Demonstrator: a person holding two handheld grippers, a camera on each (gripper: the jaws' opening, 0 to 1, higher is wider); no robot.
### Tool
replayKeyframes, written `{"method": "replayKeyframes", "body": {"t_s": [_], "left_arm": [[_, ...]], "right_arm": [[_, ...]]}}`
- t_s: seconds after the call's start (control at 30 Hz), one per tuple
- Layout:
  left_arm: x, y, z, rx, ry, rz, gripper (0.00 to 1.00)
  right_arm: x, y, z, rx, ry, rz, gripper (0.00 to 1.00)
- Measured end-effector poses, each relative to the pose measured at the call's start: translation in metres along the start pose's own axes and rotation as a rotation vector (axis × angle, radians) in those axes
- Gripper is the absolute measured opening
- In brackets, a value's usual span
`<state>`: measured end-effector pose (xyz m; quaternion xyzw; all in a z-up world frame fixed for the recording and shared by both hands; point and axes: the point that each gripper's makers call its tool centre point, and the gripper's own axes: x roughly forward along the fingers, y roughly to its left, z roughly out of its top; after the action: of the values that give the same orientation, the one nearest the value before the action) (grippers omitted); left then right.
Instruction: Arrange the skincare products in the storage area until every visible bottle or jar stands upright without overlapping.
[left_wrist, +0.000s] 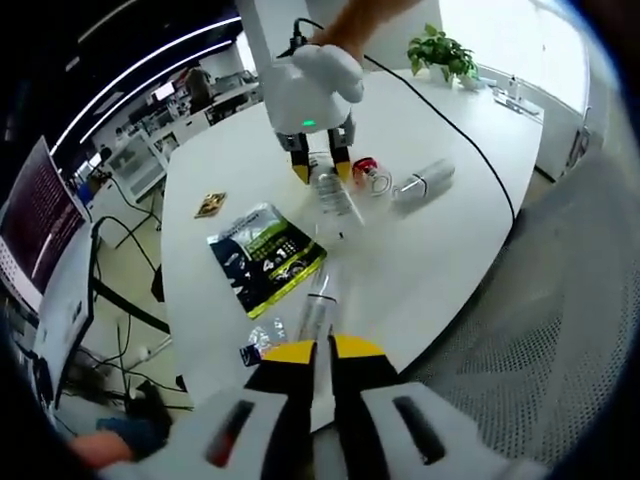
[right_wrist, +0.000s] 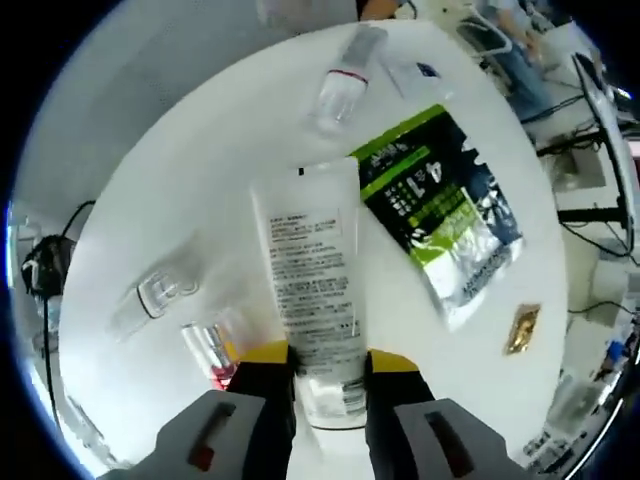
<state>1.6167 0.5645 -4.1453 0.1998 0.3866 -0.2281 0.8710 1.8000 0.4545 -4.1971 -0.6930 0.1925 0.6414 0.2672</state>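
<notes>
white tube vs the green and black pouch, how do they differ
The white tube is a long narrow squeeze tube with small black print; the green and black pouch is a wide flat sachet with bold green, black and silver printing. The tube sits between the right gripper's fingers at its cap end, while the pouch lies free on the white table. Both lie flat, side by side.

the white table (right_wrist: 180, 180) has a broad bare stretch on its left in the right gripper view. down the middle lie a white tube (right_wrist: 310, 290), a green-and-black pouch (right_wrist: 440, 215) just right of it and a clear bottle (right_wrist: 340, 85) farther off. two clear bottles (right_wrist: 160, 290) crowd the near left.
</notes>
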Motion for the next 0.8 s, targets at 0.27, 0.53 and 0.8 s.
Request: {"method": "replayKeyframes", "body": {"t_s": [0.27,0.53,0.8], "left_arm": [[0.000,-0.001,0.000,0.005,0.002,-0.004,0.00],[0.000,-0.006,0.003,0.018,-0.001,-0.021,0.01],[-0.001,-0.010,0.007,0.017,-0.018,-0.037,0.05]], "right_arm": [[-0.028,-0.003,-0.007,0.244,-0.091,-0.158,0.20],[-0.073,0.012,-0.018,0.519,-0.207,-0.364,0.20],[-0.117,0.044,-0.018,0.821,-0.352,-0.544,0.21]]}}
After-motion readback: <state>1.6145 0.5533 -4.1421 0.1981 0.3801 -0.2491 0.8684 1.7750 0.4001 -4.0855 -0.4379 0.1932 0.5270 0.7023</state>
